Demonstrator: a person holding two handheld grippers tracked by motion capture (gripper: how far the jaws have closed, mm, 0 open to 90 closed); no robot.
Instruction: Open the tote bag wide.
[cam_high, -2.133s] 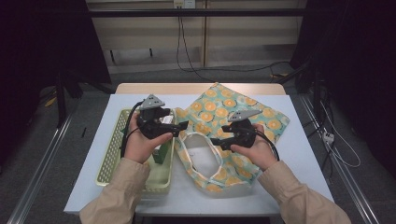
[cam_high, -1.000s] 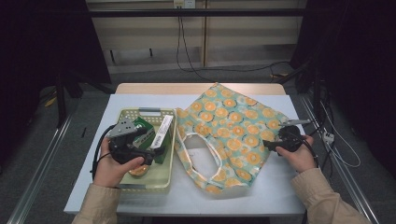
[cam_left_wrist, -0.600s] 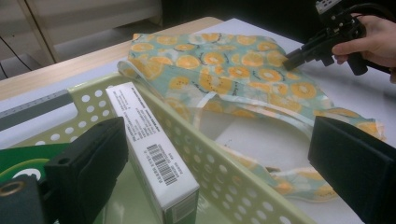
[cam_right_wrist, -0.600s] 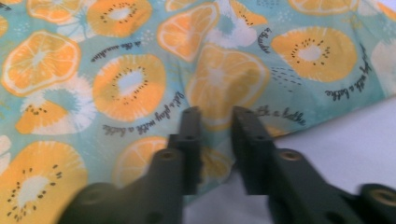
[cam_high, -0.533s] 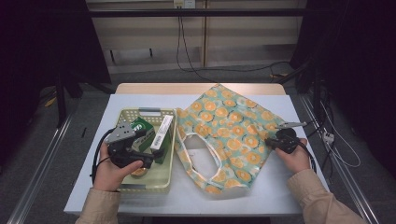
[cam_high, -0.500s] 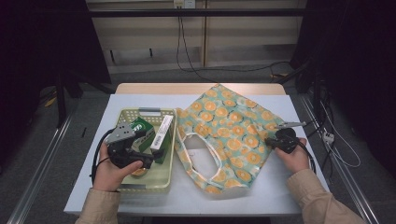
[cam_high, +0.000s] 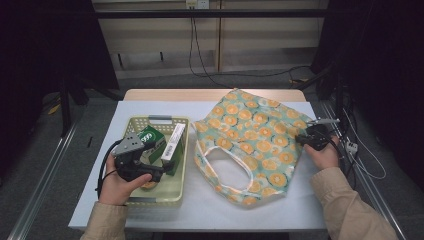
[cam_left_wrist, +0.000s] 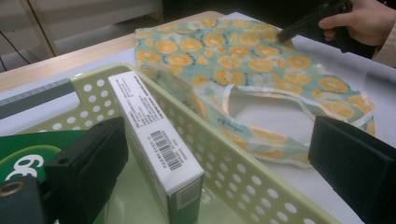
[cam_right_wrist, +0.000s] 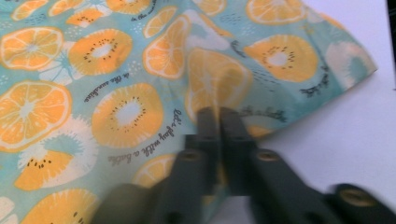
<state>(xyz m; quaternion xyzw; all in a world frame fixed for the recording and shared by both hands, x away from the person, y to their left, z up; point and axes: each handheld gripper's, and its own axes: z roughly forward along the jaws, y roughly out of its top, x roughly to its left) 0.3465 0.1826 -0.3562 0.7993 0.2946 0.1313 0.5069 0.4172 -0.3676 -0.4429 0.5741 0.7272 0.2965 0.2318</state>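
Observation:
A fruit-print tote bag lies flat on the white table, handles and mouth toward the person. My right gripper is at its right edge. Its jaws have just been opening, but in the right gripper view they stand almost together with a raised fold of the bag pinched between them. My left gripper hovers open over the pale green basket. Its wide jaws straddle a white box and the basket's perforated wall. A green carton stands beside the box.
An orange item lies in the basket under my left hand. Bare white table runs in front of the bag and behind the basket. The right gripper and its hand appear far off in the left gripper view. Cables trail off the table's right side.
About two seconds ago both grippers were at the bag's mouth. The left has since gone to the basket and stayed there. The right went to the bag's right edge and has shifted slightly inward.

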